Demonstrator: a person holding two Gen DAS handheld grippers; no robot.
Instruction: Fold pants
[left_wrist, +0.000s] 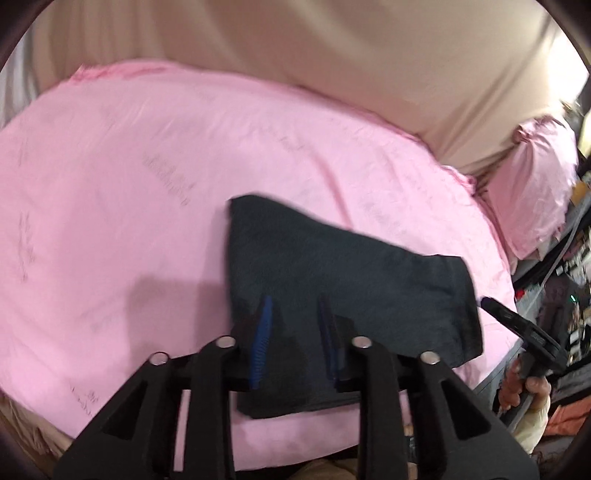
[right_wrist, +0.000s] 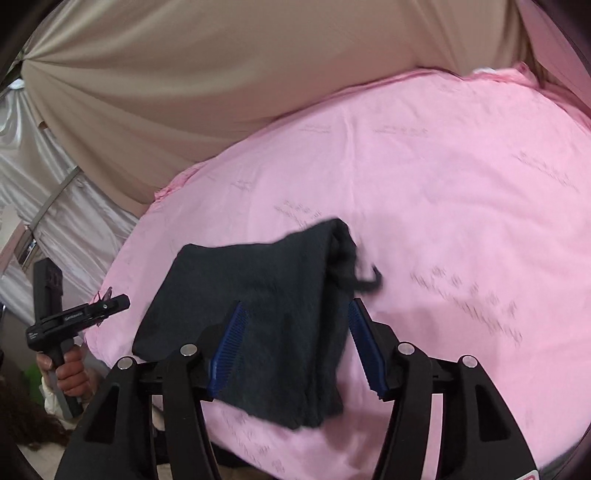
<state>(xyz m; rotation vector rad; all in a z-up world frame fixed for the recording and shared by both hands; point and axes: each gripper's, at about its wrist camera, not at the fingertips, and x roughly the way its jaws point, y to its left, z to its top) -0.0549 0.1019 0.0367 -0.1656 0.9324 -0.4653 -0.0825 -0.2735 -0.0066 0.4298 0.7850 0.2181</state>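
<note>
The dark pants (left_wrist: 332, 280) lie folded into a compact bundle on the pink sheet (left_wrist: 129, 192). In the left wrist view my left gripper (left_wrist: 295, 306) is open, its blue-padded fingers (left_wrist: 263, 332) above the near part of the bundle. In the right wrist view the pants (right_wrist: 258, 302) lie under my right gripper (right_wrist: 297, 306), which is wide open with blue pads (right_wrist: 364, 343) on either side of the cloth. A drawstring (right_wrist: 369, 280) trails from the bundle's far corner. The right gripper also shows at the right of the left wrist view (left_wrist: 491, 306), and the left one at the left of the right wrist view (right_wrist: 118, 304).
A beige curtain (left_wrist: 332, 55) hangs behind the bed. A pink pillow (left_wrist: 535, 184) lies at the far right. Cluttered shelves (left_wrist: 569, 295) stand beyond the bed's right edge. Silver fabric (right_wrist: 44, 184) hangs at the left in the right wrist view.
</note>
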